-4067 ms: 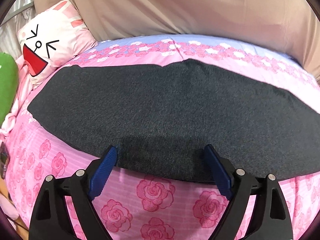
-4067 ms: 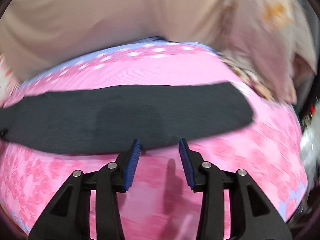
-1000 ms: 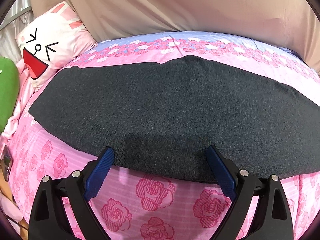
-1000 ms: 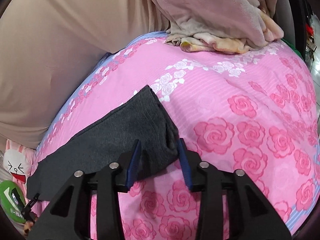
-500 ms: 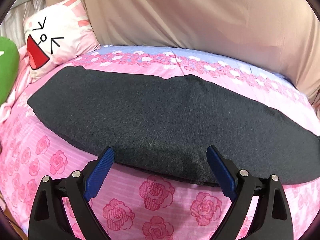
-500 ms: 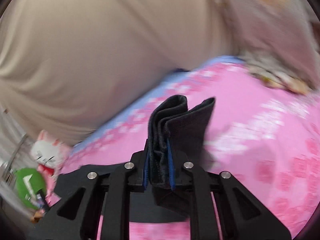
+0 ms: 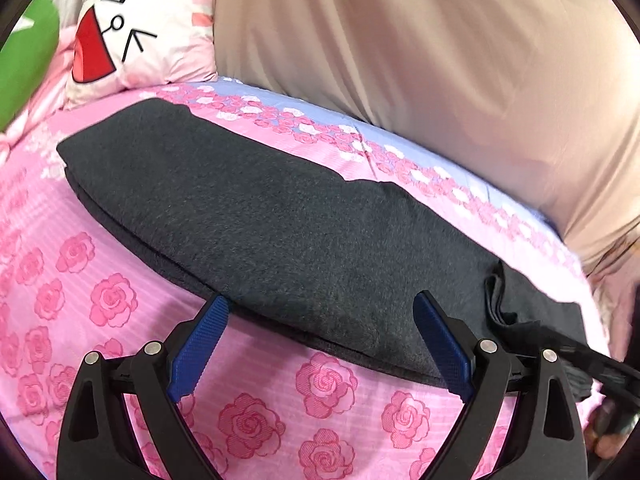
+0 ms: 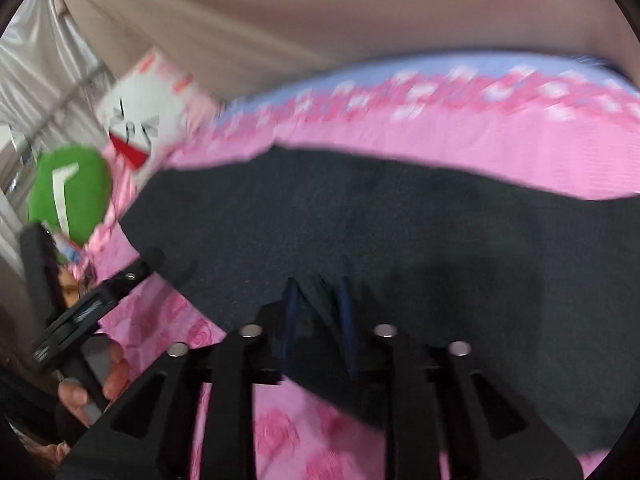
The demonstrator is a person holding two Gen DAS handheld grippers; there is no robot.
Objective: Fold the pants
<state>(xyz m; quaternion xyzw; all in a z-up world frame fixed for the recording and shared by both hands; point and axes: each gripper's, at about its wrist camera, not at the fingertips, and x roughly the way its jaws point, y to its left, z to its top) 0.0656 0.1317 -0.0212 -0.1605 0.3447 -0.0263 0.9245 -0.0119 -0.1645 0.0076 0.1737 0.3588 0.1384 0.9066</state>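
Dark grey pants (image 7: 280,216) lie lengthwise on the pink rose bedsheet (image 7: 248,420). My left gripper (image 7: 318,344) is open at their near edge, with one blue pad on each side of the cloth edge and nothing pinched. At the right of the left wrist view the leg end (image 7: 520,304) is bunched and lifted off the bed. The right wrist view is blurred. There my right gripper (image 8: 318,320) hangs over the pants (image 8: 400,220) with folded dark cloth between its blue pads. Its jaws are opening but still stand close around the cloth.
At the bed's far left sit a cartoon-face pillow (image 7: 140,28) and a green plush (image 7: 24,52). Beige fabric (image 7: 440,60) hangs behind the bed. A person's hand (image 8: 88,392) holds the left gripper (image 8: 92,300) at the left of the right wrist view.
The right gripper shut on the leg end, lifted it and carried it left over the pants toward the pillow side. The left gripper shifted and rolled a little and stays open.
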